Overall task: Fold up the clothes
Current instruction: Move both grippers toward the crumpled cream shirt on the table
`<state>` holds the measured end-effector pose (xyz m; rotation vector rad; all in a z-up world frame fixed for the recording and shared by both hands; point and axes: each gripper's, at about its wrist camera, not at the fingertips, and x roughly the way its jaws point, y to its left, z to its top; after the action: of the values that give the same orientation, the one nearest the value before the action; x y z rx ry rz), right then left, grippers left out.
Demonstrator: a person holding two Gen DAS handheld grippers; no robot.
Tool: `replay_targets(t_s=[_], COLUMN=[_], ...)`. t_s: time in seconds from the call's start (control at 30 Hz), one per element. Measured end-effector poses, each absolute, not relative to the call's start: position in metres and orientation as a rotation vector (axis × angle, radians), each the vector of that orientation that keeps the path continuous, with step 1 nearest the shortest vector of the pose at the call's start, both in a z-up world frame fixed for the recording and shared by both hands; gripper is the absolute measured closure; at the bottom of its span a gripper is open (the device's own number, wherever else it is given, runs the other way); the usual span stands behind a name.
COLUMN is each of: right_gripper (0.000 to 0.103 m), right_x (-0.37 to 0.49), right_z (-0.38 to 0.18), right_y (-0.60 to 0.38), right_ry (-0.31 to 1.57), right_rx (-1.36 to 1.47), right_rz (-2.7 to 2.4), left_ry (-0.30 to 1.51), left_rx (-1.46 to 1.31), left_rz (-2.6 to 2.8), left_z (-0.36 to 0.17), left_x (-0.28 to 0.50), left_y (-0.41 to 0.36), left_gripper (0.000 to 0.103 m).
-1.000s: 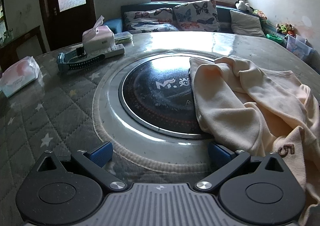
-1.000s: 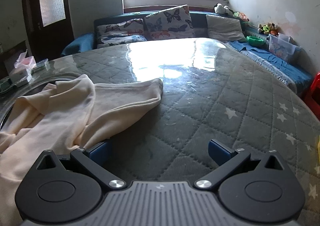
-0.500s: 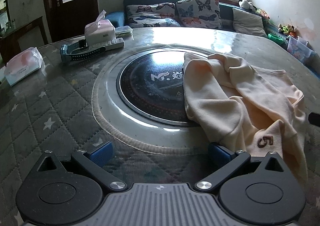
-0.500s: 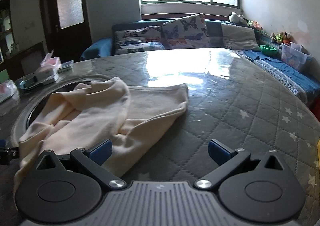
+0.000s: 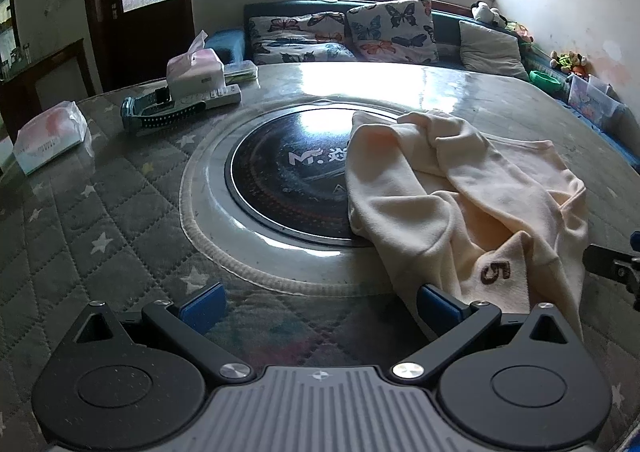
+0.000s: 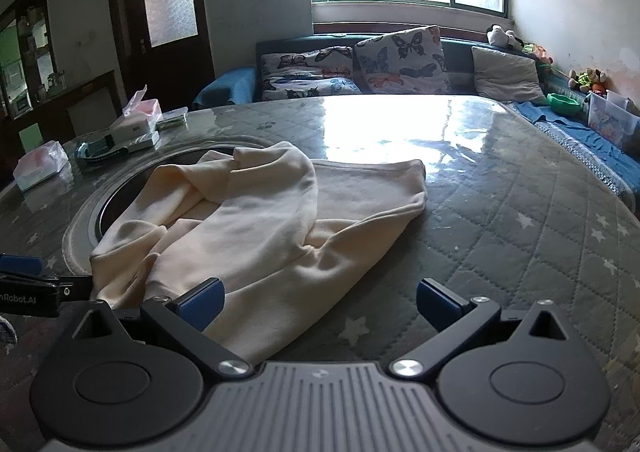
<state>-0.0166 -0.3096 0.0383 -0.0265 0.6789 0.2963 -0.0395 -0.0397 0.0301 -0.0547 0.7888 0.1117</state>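
Cooktop (image 5: 288,188) logo partly under garment (image 5: 460,204)

The round desk (image 5: 100,212) wears a grey quilted cover under clear sheeting. On it lie a crumpled cream garment (image 5: 460,196), two tissue packs (image 5: 48,136) and a remote (image 5: 216,94).

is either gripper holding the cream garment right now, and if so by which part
Nothing is held. The left gripper and right gripper are both open, near the crumpled cream fabric garment on the quilted table.

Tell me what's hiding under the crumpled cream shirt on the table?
The cream shirt covers the right part of a black round plate with white lettering, set into the quilted star tablecloth. The rest of the lettering, and anything else beneath, is covered.
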Motion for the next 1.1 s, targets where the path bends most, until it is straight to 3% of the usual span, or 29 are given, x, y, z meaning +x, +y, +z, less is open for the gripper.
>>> replay_targets(t_s=[1.1], right_gripper=[0.000], right_x=[-0.035], right_z=[0.045], right_y=[-0.304], right_ry=[0.657], right_rx=[-0.049], right_rz=[0.332], left_ry=[0.782], left_rx=[-0.016], left_rz=[0.081], left_z=[0.037], left_x=[-0.055], left_y=[-0.056], left_gripper=[0.000])
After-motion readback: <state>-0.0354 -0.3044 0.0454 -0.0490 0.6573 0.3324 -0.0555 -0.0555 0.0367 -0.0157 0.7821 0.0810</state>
